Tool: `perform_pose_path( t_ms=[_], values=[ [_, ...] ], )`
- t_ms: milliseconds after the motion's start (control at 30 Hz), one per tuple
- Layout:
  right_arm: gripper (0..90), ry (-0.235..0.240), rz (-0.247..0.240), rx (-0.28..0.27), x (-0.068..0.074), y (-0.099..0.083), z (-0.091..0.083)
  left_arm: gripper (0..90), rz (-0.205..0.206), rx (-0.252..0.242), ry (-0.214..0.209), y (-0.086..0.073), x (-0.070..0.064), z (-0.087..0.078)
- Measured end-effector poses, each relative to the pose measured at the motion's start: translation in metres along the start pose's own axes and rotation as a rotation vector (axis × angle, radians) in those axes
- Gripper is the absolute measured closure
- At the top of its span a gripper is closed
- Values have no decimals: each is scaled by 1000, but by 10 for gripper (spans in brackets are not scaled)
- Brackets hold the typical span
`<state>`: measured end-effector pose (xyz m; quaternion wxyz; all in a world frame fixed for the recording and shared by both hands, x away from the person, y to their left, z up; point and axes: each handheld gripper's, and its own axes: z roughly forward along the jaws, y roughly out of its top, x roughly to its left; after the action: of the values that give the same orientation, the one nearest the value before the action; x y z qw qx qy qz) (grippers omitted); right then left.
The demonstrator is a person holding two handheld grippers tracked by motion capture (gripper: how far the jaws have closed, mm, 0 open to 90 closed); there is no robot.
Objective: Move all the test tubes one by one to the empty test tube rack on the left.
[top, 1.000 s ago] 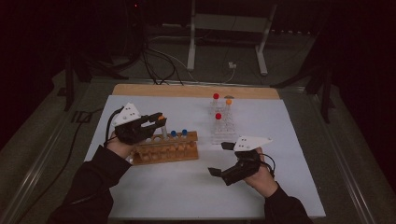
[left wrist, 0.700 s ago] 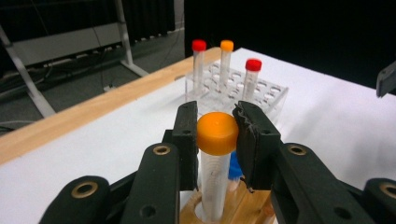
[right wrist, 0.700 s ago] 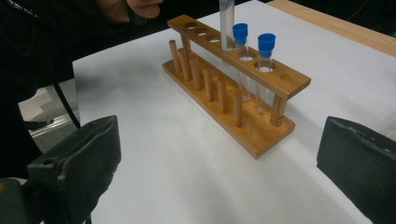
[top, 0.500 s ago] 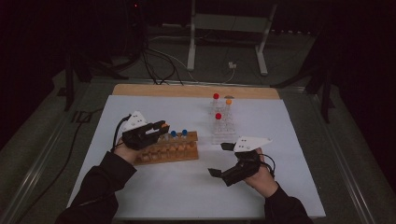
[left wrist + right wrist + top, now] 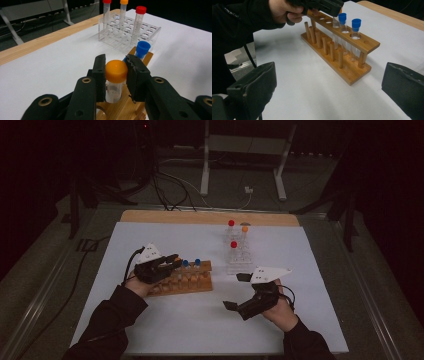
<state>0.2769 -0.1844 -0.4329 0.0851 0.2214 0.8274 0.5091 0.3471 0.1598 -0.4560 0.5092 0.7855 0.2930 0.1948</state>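
My left gripper (image 5: 116,75) is shut on an orange-capped clear tube (image 5: 116,70), held upright at the left end of a wooden tube rack (image 5: 184,281). The tube's lower part (image 5: 335,23) stands in a rack hole beside two blue-capped tubes (image 5: 342,17) (image 5: 356,23). From above, the left gripper (image 5: 167,265) sits over that rack end. My right gripper (image 5: 236,291) hovers open near the table's front right, nothing between its pads (image 5: 254,85), facing the wooden rack (image 5: 347,52).
A clear acrylic rack (image 5: 240,259) stands behind the right gripper with two red-capped tubes (image 5: 231,223) and one orange-capped tube (image 5: 245,229). White sheet (image 5: 165,320) covers the table; a wooden strip (image 5: 200,217) runs along its far edge. Cables and stand legs lie beyond.
My left gripper has come down and slightly right with the orange-capped tube, onto the wooden rack's left end. The right gripper has stayed where it was, open.
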Motion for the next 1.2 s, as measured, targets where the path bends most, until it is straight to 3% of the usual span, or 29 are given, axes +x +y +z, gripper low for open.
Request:
perform_pose_path(
  t_ms=[333, 467, 600, 733, 967, 1200],
  values=[
    [0, 6, 7, -19, -1, 1, -3, 716, 5, 20, -4, -1, 0, -1],
    [0, -13, -17, -21, -2, 1, -5, 714, 1, 28, -9, 0, 0, -2],
    [0, 1, -48, -91, -4, 4, -10, 686, -1, 27, -24, 1, 0, -3],
    [0, -21, -68, -119, -8, 10, -17, 519, -7, 15, -59, 3, 0, -12],
    [0, -99, -72, -150, -29, 21, -32, 194, 10, 12, -62, 5, -6, -31],
    [0, -145, -10, -157, -68, 20, -37, 63, -8, -13, -129, -1, -17, -50]
  ],
)
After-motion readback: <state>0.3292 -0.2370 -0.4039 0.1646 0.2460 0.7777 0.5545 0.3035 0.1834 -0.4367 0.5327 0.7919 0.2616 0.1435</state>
